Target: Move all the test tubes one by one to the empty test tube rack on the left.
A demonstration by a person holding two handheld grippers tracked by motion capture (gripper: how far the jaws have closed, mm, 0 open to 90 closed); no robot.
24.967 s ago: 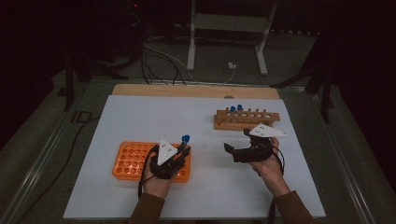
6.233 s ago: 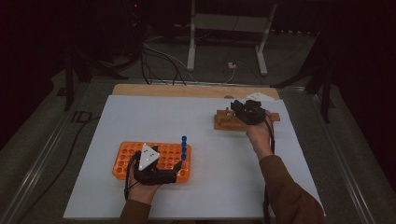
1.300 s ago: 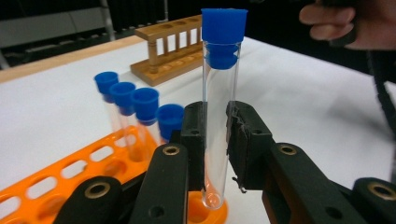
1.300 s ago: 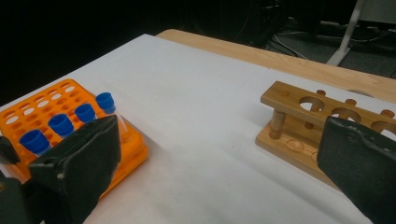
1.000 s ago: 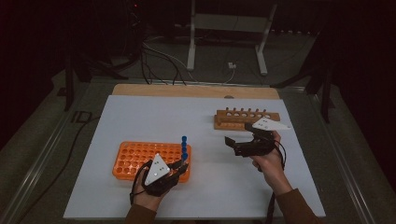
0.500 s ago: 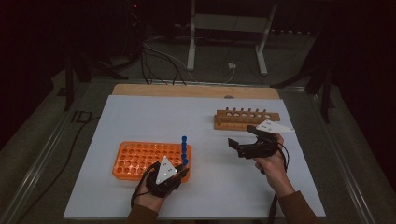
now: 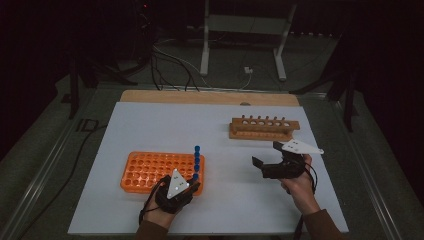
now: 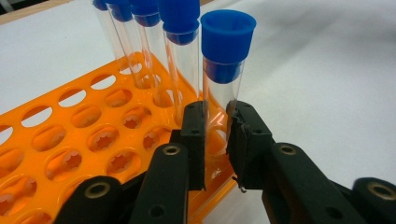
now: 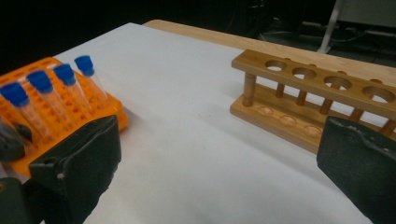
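Your left claw (image 8: 215,140) is clamped low on the nearest tube (image 8: 223,79), seated in the corner hole of the orange rack (image 7: 150,170), likely to steady it upright there. Tube: clear wall, blue cap, last in a row of five. Your right claw (image 7: 266,161) hovers wide and empty over the desk (image 7: 165,125), near the wooden rack (image 7: 264,129), all holes vacant.

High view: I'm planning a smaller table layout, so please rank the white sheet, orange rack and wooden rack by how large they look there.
1. White sheet, by far the largest.
2. Orange rack.
3. Wooden rack, though it sits farther from the camera, so its gap to the orange rack is unsure.
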